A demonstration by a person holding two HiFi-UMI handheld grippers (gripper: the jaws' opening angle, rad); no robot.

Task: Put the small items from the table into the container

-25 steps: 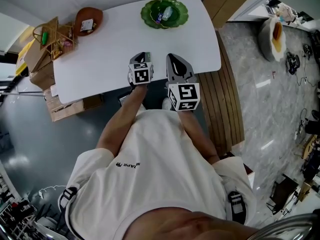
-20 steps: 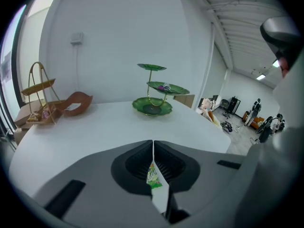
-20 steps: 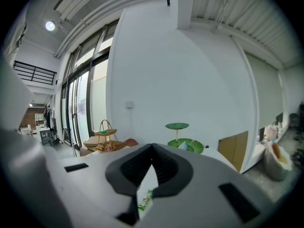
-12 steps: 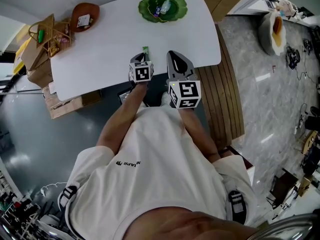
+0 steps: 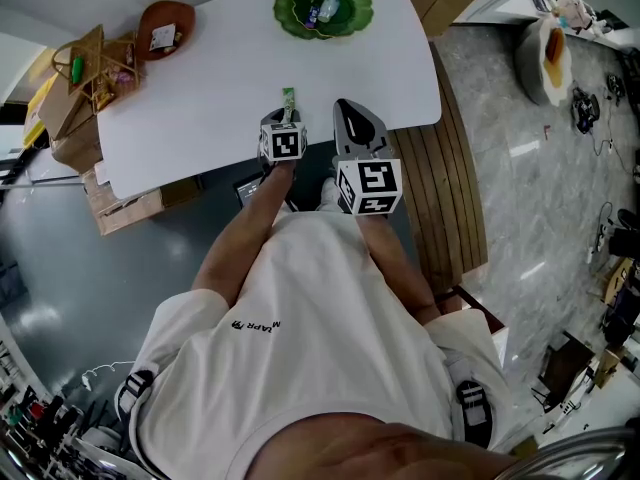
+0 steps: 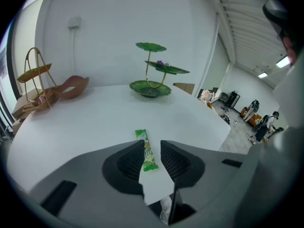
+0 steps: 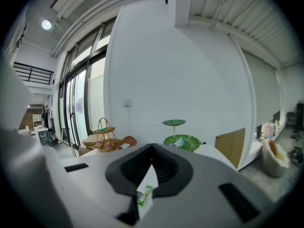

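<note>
The left gripper point(image 6: 152, 144) is spreading its fingers point(image 6: 128, 160) around the green packet point(image 6: 143, 139) (flat on the bench point(image 6: 95, 122), unpinched); best to sink squarely, then close mid-length.

The white table point(image 5: 220, 98) in front of me has rounded corners. A green snack packet point(image 5: 288, 101) lies flat on it near the edge closest to me, its length pointing away from me. At the far edge stands a green tiered leaf stand point(image 5: 322, 6), with small things in its bottom dish. A brown dish point(image 5: 165, 28) sits at the far left corner, well apart from both.
</note>
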